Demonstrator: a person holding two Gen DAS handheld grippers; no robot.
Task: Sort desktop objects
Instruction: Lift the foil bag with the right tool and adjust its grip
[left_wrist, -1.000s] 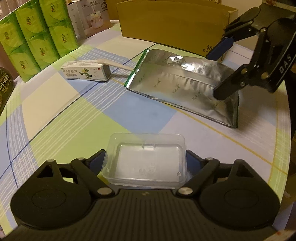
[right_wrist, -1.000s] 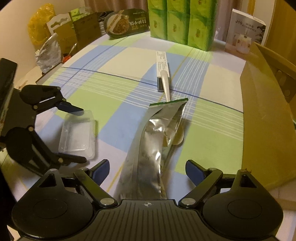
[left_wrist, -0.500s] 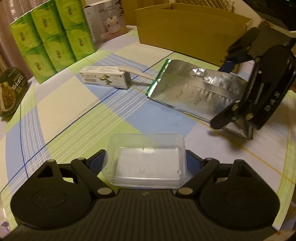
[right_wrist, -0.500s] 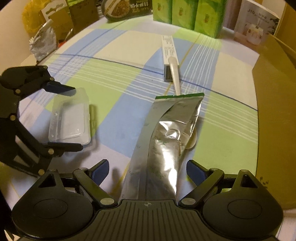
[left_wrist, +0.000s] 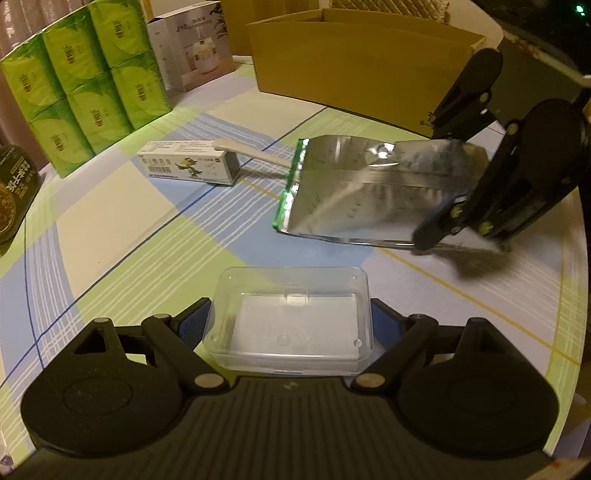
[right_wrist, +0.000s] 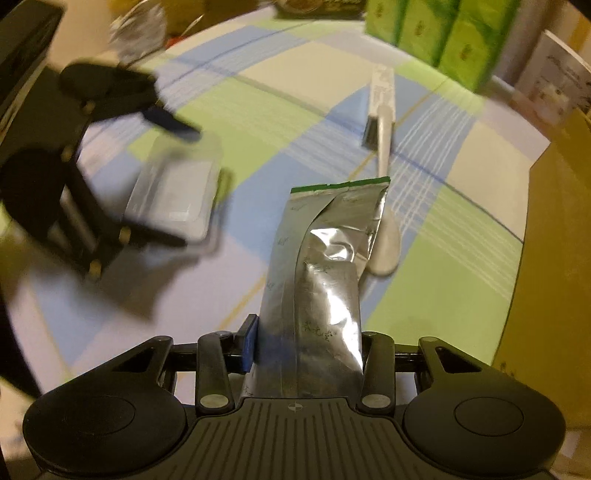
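My left gripper (left_wrist: 291, 325) is shut on a clear plastic box (left_wrist: 291, 317), held between its blue pads; it also shows in the right wrist view (right_wrist: 173, 192). My right gripper (right_wrist: 306, 343) is shut on the near end of a silver foil pouch (right_wrist: 321, 266) with a green top edge. In the left wrist view the pouch (left_wrist: 369, 192) is tilted up off the cloth in the right gripper (left_wrist: 461, 184). A white spoon (right_wrist: 384, 236) lies partly under the pouch. A small white medicine box (left_wrist: 184, 166) lies beyond it.
A checked tablecloth (left_wrist: 110, 229) covers the round table. A tan cardboard box (left_wrist: 351, 59) stands at the back right. Green tissue packs (left_wrist: 85, 81) and a white carton (left_wrist: 188, 48) stand at the back left. A round dark tin (left_wrist: 11, 199) sits at the left edge.
My right gripper has closed on the foil pouch and lifted its near end. My left gripper keeps holding the clear box and has drawn back a little.
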